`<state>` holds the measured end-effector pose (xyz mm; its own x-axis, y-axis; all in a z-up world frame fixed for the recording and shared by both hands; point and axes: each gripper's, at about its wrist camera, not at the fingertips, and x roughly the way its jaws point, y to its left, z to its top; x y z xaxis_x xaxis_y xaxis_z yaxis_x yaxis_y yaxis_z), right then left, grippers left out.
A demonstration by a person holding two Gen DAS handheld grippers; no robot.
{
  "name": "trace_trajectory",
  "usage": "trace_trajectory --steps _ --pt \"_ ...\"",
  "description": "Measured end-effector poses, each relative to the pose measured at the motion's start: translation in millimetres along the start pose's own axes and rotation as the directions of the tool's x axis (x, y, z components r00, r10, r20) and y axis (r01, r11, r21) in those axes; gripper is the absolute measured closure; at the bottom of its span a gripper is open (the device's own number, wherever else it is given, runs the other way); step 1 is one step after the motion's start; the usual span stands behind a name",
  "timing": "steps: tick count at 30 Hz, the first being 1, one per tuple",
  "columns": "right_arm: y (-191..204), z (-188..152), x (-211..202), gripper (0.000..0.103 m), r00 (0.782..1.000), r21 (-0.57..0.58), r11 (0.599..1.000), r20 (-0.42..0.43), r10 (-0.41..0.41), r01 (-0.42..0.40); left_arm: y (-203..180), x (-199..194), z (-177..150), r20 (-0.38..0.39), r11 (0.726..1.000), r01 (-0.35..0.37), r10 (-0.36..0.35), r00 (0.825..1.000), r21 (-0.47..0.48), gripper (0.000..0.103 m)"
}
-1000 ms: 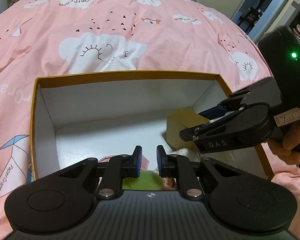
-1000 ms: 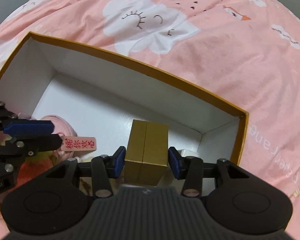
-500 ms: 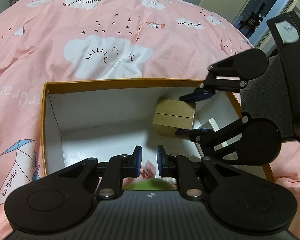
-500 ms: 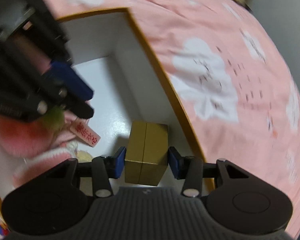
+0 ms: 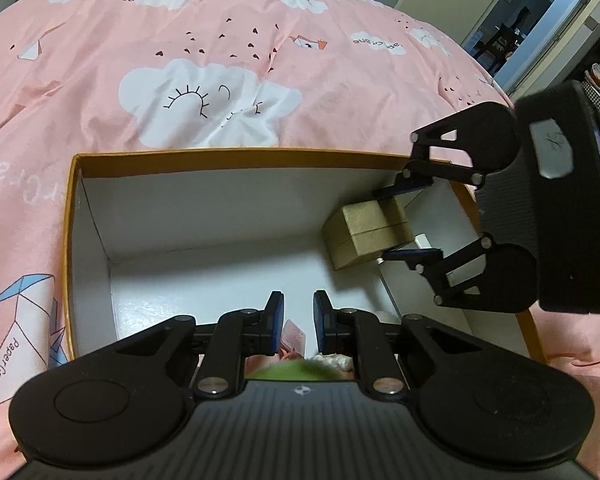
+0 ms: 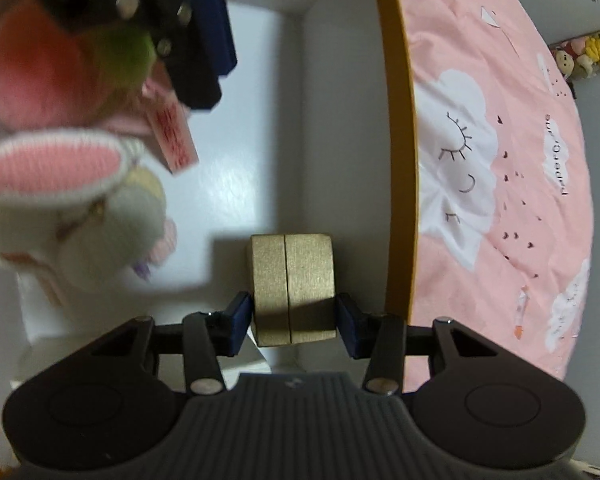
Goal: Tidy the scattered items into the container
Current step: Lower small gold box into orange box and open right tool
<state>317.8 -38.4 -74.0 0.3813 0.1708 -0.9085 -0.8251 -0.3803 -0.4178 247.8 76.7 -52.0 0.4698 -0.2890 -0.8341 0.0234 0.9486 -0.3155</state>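
The container is an orange-rimmed cardboard box [image 5: 260, 158] [image 6: 400, 140] with a white inside. My right gripper [image 6: 294, 320] [image 5: 384, 224] is shut on a small gold box [image 6: 292, 288] [image 5: 368, 236], held tilted just above the floor by the container's right wall. My left gripper [image 5: 297, 320] hangs over the near end with its pads a narrow gap apart. Nothing shows between their tips. Right under it lie a pink and green plush peach [image 6: 40, 68] [image 5: 296, 370] with a red-lettered tag [image 6: 172, 136] [image 5: 294, 336]. I cannot tell whether it is gripped. A white rabbit plush [image 6: 72, 216] lies beside it.
The container sits on a pink quilt [image 5: 204, 80] printed with clouds. A small white object [image 5: 422, 240] lies on the box floor under the gold box. A doorway [image 5: 520, 32] opens at the back right. Stuffed toys [image 6: 584, 56] line the far edge.
My right gripper has rolled about a quarter turn with the gold box and moved toward the container's right wall. The left gripper has hardly moved.
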Motion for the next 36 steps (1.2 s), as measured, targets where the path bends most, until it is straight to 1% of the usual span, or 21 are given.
trace_trajectory --steps 3,7,9,10,11,12,14,17,19,24,29,36 --pt "-3 -2 -4 0.055 1.0 0.012 1.0 0.009 -0.013 0.013 3 5 1 -0.008 1.0 0.001 -0.001 1.0 -0.008 0.086" --pt "-14 1 -18 0.055 0.995 0.081 0.997 0.095 0.005 -0.013 5 6 2 -0.006 1.0 0.001 -0.001 1.0 -0.015 0.086" --pt "-15 6 -19 0.057 0.992 0.095 0.995 0.125 0.018 -0.03 5 5 2 -0.004 1.0 -0.003 0.003 1.0 -0.013 0.086" --pt "-15 8 -18 0.065 0.991 0.09 0.995 0.131 0.02 -0.032 5 5 3 -0.003 1.0 -0.004 0.004 1.0 -0.013 0.086" --pt "-14 11 -15 0.075 0.991 0.081 0.996 0.132 0.021 -0.032 6 5 3 -0.003 1.0 -0.006 0.006 1.0 -0.014 0.086" --pt "-14 13 -13 0.078 0.991 0.075 0.997 0.13 0.025 -0.035 7 5 3 -0.002 1.0 -0.009 0.009 1.0 -0.016 0.086" --pt "-14 16 -8 0.079 0.992 0.062 0.997 0.119 0.035 -0.043 7 5 3 -0.002 1.0 -0.014 0.014 1.0 -0.018 0.086" --pt "-9 15 -3 0.08 0.996 0.06 0.997 0.08 0.038 -0.043 9 6 4 -0.003 1.0 -0.014 0.014 1.0 -0.022 0.086" --pt "-7 15 3 0.08 0.997 0.078 0.996 0.06 0.043 -0.048 9 7 3 -0.005 1.0 -0.015 0.015 1.0 -0.024 0.086" --pt "-11 2 10 0.08 0.999 0.118 0.992 0.007 0.044 -0.045 9 8 2 -0.009 1.0 -0.023 0.023 1.0 -0.015 0.086" --pt "-10 0 3 0.08 0.998 0.134 0.99 0.031 0.045 -0.049 7 8 1 -0.011 0.999 -0.041 0.041 0.999 0.0 0.086" --pt "-9 -5 -18 0.079 0.999 0.141 0.99 0.038 0.025 -0.031 -1 -4 -1 0.007 0.999 -0.051 0.051 0.999 0.015 0.086"
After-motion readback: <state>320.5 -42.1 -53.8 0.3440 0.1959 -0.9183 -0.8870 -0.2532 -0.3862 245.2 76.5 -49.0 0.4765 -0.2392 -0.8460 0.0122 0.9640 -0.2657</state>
